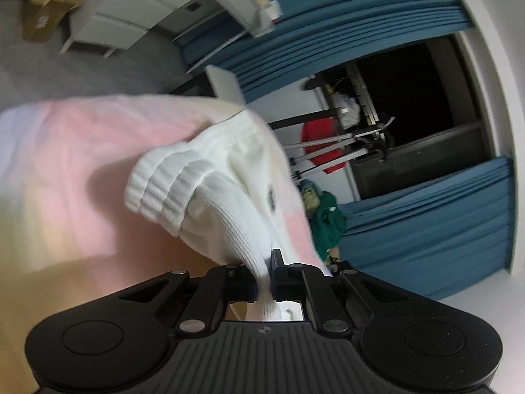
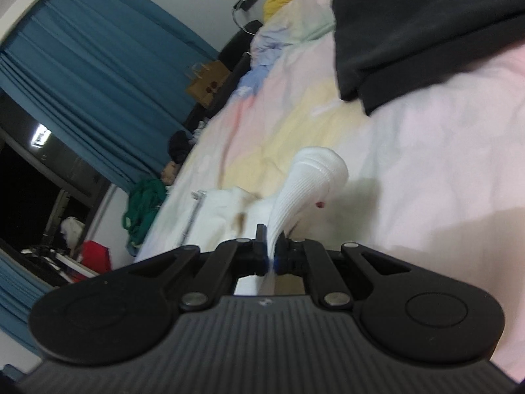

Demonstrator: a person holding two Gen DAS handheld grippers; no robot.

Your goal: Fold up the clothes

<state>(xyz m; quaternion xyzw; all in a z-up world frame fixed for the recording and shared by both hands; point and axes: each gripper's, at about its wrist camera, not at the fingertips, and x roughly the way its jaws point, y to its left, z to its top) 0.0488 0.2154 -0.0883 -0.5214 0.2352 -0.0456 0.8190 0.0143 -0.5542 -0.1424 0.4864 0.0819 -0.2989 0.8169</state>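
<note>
Each tool, left (image 1: 264, 279) and right (image 2: 269, 256), pinches a white sock (image 1: 210, 190) (long axis pointing away).

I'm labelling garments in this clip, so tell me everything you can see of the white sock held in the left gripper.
The white sock is a ribbed knit, thick and soft-looking, with a small dark mark on one side. Its fabric is bunched into rounded ridges at the far end. The left gripper is shut on its near end, so the sock stretches away from the jaws over the pastel bedspread. Whether its far end touches the bed cannot be told.
</note>
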